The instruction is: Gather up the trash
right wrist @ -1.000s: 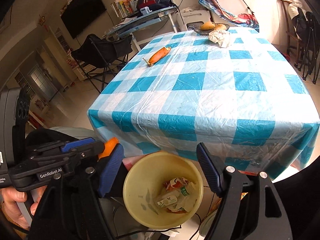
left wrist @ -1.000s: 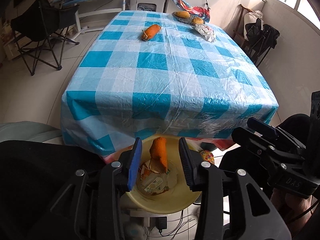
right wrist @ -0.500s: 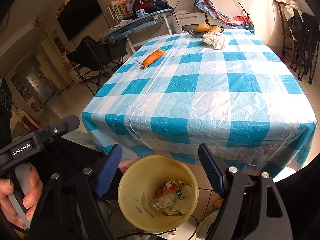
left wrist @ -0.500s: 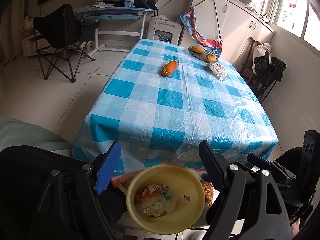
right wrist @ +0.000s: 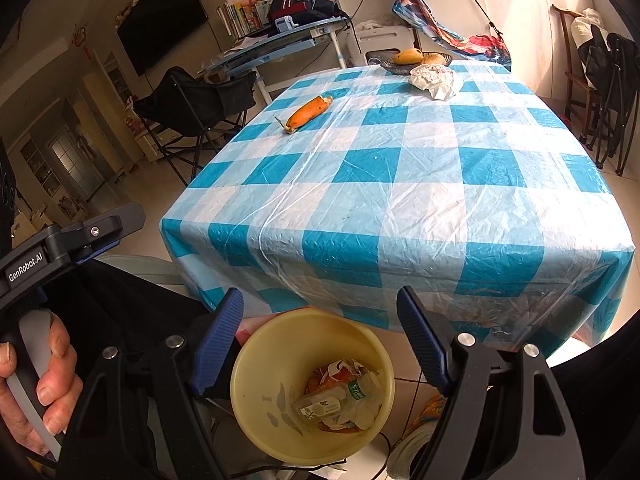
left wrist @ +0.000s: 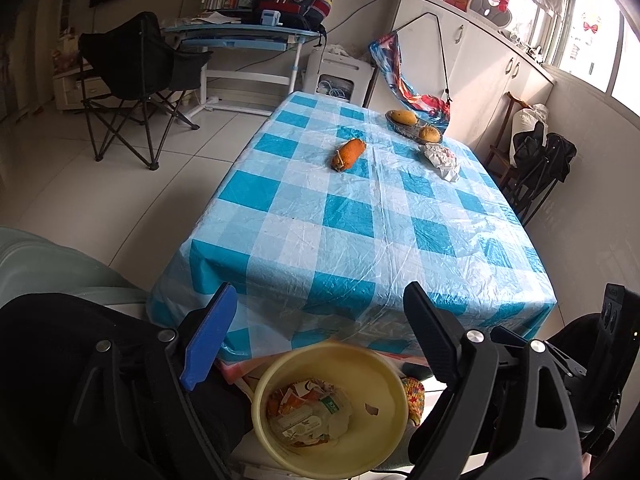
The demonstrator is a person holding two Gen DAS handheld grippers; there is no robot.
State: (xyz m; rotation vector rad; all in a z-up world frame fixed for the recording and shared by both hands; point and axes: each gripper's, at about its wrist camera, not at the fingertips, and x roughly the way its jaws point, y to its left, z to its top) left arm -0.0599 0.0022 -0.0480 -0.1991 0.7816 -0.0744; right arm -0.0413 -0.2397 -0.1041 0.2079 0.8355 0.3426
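Observation:
A yellow bin (left wrist: 332,408) stands on the floor below the near table edge, holding wrappers and orange peel; it also shows in the right wrist view (right wrist: 312,388). My left gripper (left wrist: 320,340) is open and empty above it. My right gripper (right wrist: 320,340) is open and empty above it too. On the blue checked tablecloth (left wrist: 372,216) lie an orange peel (left wrist: 349,154) and a crumpled white wrapper (left wrist: 442,160) at the far end. Both also show in the right wrist view, the peel (right wrist: 308,112) and the wrapper (right wrist: 434,80).
A dish with two fruits (left wrist: 414,124) sits at the table's far end. A black folding chair (left wrist: 132,84) and a desk (left wrist: 240,40) stand beyond on the left. A chair with dark clothes (left wrist: 540,164) stands on the right.
My left gripper opened and dropped the orange peel into the bin, then drew back and up. My right gripper stayed open above the bin.

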